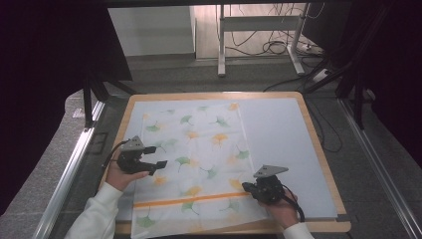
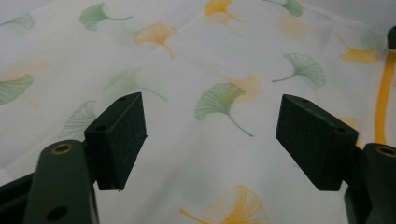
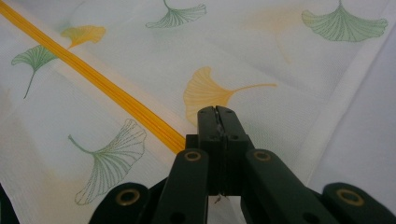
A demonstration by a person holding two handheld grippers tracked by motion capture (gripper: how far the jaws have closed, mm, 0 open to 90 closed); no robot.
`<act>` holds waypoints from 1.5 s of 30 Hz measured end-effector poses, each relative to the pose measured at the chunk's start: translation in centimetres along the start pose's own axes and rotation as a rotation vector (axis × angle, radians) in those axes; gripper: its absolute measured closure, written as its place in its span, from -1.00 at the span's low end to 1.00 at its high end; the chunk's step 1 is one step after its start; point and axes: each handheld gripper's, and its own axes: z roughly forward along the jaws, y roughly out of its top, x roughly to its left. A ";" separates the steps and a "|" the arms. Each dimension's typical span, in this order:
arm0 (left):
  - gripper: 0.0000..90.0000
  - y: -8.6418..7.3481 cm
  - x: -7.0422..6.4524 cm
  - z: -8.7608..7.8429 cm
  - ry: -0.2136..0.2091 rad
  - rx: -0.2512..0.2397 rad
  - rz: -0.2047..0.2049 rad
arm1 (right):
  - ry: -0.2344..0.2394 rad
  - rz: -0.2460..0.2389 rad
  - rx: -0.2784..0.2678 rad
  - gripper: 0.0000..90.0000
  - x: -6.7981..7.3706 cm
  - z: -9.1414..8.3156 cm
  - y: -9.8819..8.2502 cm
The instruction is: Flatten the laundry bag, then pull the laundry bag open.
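A thin white cloth (image 1: 199, 159) printed with green and orange ginkgo leaves and an orange stripe lies spread flat on the table. My left gripper (image 1: 157, 168) hovers over the cloth's left part, jaws wide open, nothing between them. In the left gripper view the cloth (image 2: 219, 60) shows between the gripper's (image 2: 210, 130) black pads (image 2: 119, 135). My right gripper (image 1: 245, 186) sits low over the cloth's right side near the stripe. In the right gripper view its jaws (image 3: 217, 114) are pressed together over the cloth (image 3: 140, 60), close to the hem, with no fold visibly between them.
A pale blue mat (image 1: 278, 134) covers the wooden table (image 1: 318, 144), bare to the right of the cloth. The cloth's near end hangs over the front edge. Beyond the table stand a desk frame (image 1: 221, 45) and floor cables (image 1: 278, 47).
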 end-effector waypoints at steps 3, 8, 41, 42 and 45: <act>-0.46 0.2 -1.0 0.0 -0.020 -0.003 0.022 | -0.005 0.001 -0.003 0.98 0.0 -0.1 0.0; -0.46 0.2 -2.1 0.2 -0.025 0.007 0.042 | -0.012 0.004 -0.010 0.98 -0.3 -0.2 0.2; -0.43 0.9 -9.3 2.5 -0.137 0.043 0.138 | -0.041 0.024 -0.037 0.98 -1.1 -1.5 -0.4; -0.43 1.0 -9.4 2.5 -0.135 0.043 0.144 | -0.043 0.027 -0.037 0.98 -1.2 -1.5 -0.4; -0.43 1.3 -10.0 3.0 -0.143 0.047 0.158 | -0.044 0.034 -0.035 0.98 -1.5 -1.5 -0.4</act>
